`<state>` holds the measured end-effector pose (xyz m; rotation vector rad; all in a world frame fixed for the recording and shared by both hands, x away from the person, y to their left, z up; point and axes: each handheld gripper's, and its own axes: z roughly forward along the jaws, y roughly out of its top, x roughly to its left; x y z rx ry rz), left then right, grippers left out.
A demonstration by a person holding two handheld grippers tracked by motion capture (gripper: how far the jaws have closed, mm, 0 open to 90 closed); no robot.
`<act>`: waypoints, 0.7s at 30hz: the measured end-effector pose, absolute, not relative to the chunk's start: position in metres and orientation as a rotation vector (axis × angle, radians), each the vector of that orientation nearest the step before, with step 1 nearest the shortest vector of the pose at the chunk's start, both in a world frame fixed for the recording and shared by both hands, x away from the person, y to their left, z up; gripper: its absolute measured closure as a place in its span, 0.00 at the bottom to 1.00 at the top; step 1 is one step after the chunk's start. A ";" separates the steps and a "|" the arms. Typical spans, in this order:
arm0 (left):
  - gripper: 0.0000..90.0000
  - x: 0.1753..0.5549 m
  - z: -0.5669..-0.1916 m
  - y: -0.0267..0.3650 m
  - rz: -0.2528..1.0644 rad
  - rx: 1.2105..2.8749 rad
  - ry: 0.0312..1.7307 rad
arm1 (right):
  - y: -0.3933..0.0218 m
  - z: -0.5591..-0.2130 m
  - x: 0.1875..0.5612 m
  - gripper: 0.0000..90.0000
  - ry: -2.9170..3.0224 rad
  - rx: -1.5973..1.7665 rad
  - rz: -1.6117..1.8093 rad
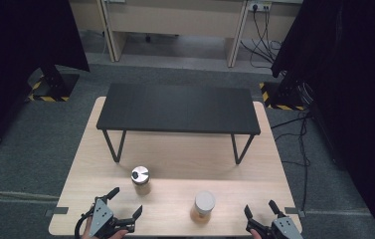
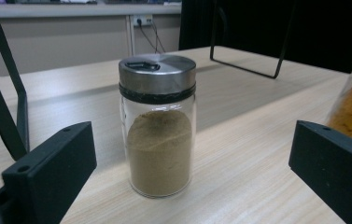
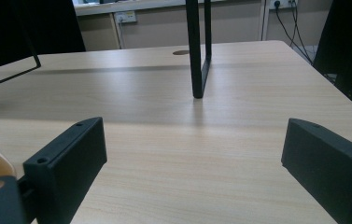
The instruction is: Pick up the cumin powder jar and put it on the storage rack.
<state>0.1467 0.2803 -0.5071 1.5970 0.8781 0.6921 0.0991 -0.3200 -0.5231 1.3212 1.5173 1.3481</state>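
Table (image 1: 175,149): pale wood, standing on grey carpet, carrying everything below.

Black shelf (image 1: 177,107): low, on thin metal legs, sitting across the far half of the table.

Left gripper (image 1: 124,201): resting at the table's near left edge, jaws spread wide and gripping nothing; hand partly showing beneath it.

Left jaws, left gripper view: rising at the lower left and lower right corners, well apart.

Metal-lidded jar (image 2: 158,125): standing upright on the table between and beyond the left jaws, touching neither; clear glass, roughly two-thirds full of tan-brown powder, capped with a silver lid having a dark opening on top.

Same jar, high view: lying just ahead of the left gripper, left of the table's centre, in front of the shelf's left leg.

White-lidded jar (image 1: 204,205): standing upright near the front edge, right of centre, between the two grippers; orange-brown contents showing at the right edge of the left gripper view.

Right gripper (image 1: 260,208): resting at the table's near right corner, jaws spread wide and gripping nothing.

Right jaws, right gripper view: framing bare tabletop, with a shelf leg (image 3: 197,49) standing farther off.

Jar separation: well apart, not touching.
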 end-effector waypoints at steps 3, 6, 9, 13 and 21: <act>0.00 0.153 -0.505 0.277 0.680 1.606 0.901 | -0.320 -0.523 0.099 0.08 1.517 1.322 1.349; 0.00 0.160 -0.502 0.271 0.680 1.623 0.919 | -0.320 -0.523 0.099 0.08 1.517 1.322 1.348; 0.00 0.167 -0.499 0.266 0.677 1.640 0.934 | -0.320 -0.523 0.100 0.08 1.516 1.325 1.349; 0.00 0.177 -0.497 0.260 0.665 1.660 0.958 | -0.320 -0.523 0.099 0.08 1.516 1.324 1.351; 0.00 0.192 -0.493 0.256 0.648 1.666 0.985 | -0.321 -0.523 0.100 0.08 1.519 1.325 1.353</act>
